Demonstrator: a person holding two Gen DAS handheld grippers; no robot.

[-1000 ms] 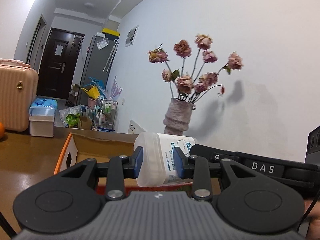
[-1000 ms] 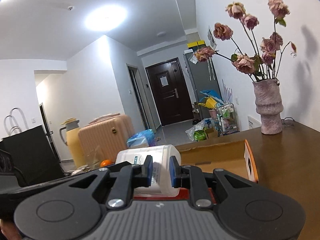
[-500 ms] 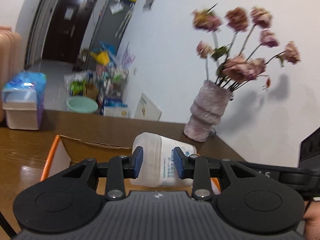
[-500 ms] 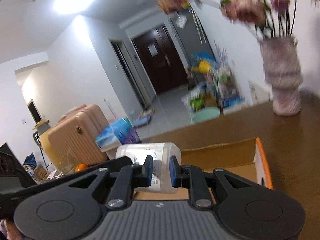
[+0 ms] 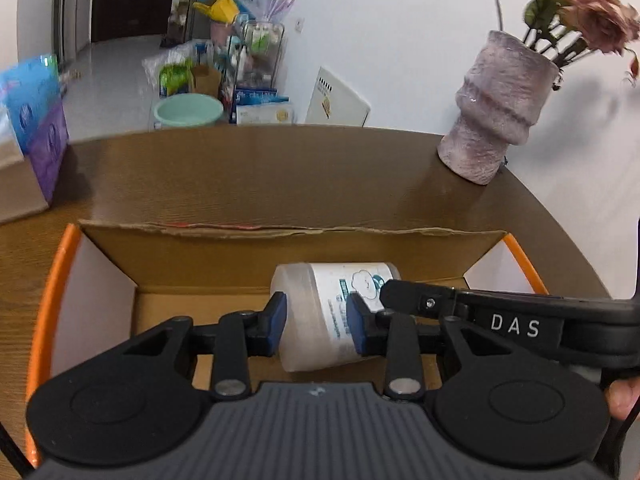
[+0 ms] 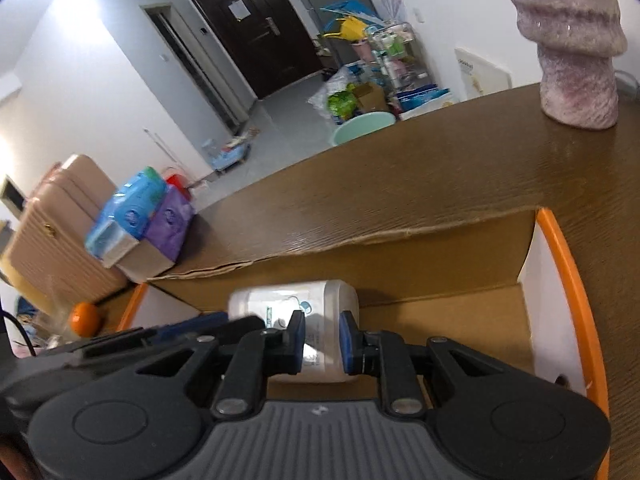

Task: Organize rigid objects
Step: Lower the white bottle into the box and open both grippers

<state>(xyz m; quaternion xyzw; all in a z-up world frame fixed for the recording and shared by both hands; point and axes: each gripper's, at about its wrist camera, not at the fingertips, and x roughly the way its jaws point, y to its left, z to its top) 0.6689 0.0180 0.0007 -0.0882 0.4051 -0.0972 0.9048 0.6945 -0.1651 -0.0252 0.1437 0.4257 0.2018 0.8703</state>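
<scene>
Two hand-held grippers (image 5: 316,328) (image 6: 322,340) clamp one bottle (image 5: 320,320).

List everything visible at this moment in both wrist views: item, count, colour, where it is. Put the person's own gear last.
plastic jar: 1, translucent white with printed label, lying on its side, held over the inside of the box
cardboard box: 1, brown with orange edges, open, on the table
table: 1, dark brown wood
vase: 1, mauve-grey, holding dried pink flowers, far right table corner
tissue packs: 2, blue and purple, atop a small carton at table's left edge
orange: 1, left of the box
suitcase: 1, peach, far left
basin: 1, pale green, on the floor
door: 1, dark brown, hallway end
left tongs: 1, black, blue pads, gripping the jar
right tongs: 1, black, blue pads, gripping the jar's other end
</scene>
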